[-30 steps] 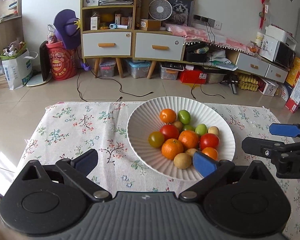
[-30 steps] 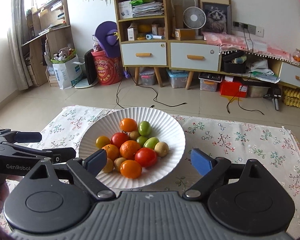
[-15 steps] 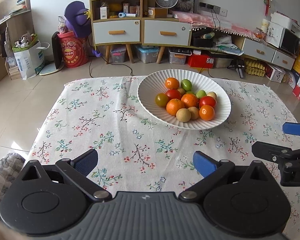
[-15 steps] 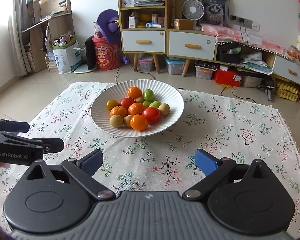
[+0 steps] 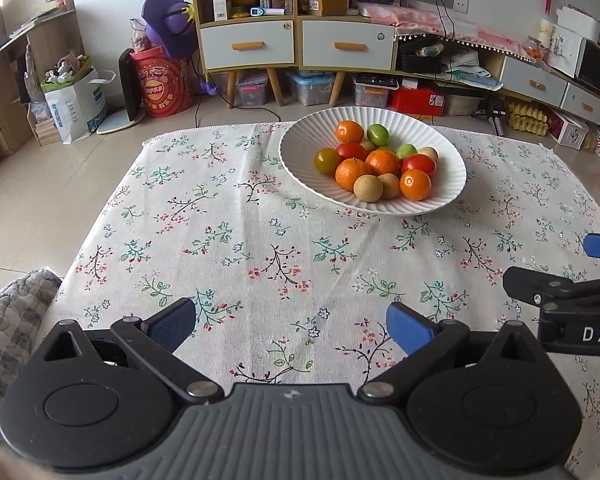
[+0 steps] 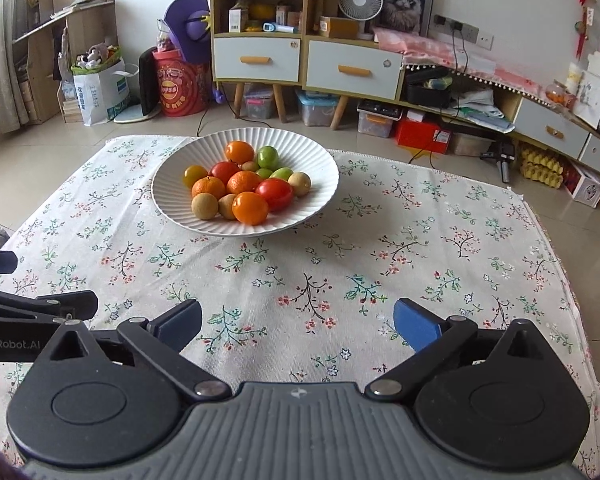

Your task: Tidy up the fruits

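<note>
A white ribbed bowl point(image 5: 300, 160) point(image 6: 172, 204) sits at the far side of a floral tablecloth point(image 5: 228, 248) point(image 6: 420, 248). It holds several fruits: oranges point(image 5: 352, 173) point(image 6: 250, 208), red tomatoes point(image 5: 419, 164) point(image 6: 274, 193), green fruits point(image 5: 377, 134) point(image 6: 268, 155) and tan round ones point(image 5: 367, 188) point(image 6: 204, 206). My left gripper point(image 5: 291, 326) hangs open over bare cloth, well short of the bowl. My right gripper point(image 6: 298, 324) is also over bare cloth, its jaws opening with nothing between them. Each gripper shows at the edge of the other's view.
The cloth's edges drop to a tiled floor on all sides. A grey checked fabric point(image 5: 8, 320) lies at the near left corner. Cabinets point(image 5: 300, 44), a red drum point(image 5: 160, 84), bags and storage boxes stand beyond the table.
Both grippers have drawn back from the bowl toward the near side of the table, so the bowl looks smaller and farther. The right jaws have spread a little wider.
</note>
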Demonstrator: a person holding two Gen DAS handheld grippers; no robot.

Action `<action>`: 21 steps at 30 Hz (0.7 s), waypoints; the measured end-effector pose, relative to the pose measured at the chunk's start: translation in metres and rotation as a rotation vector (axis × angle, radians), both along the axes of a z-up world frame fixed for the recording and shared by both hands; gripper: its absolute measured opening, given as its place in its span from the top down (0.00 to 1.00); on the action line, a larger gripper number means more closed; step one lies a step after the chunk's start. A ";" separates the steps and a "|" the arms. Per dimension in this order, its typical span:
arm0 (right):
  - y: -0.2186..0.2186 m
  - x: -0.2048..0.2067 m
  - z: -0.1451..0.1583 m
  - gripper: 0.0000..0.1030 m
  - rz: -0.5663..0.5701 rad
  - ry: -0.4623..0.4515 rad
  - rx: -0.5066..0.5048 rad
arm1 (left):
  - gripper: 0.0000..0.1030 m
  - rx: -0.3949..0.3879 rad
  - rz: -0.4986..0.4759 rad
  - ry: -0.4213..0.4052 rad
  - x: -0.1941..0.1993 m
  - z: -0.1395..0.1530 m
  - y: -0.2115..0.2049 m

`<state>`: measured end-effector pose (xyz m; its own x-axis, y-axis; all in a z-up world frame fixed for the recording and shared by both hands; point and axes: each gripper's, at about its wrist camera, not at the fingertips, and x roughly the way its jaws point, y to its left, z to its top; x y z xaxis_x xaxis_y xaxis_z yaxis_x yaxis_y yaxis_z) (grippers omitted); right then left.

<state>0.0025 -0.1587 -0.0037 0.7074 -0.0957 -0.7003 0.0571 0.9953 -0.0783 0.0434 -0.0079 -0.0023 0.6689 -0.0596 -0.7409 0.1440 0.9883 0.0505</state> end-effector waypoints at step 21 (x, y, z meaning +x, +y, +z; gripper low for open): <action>0.002 0.000 -0.006 0.01 -0.055 0.018 0.024 | 0.06 0.012 0.048 0.050 -0.001 -0.007 -0.002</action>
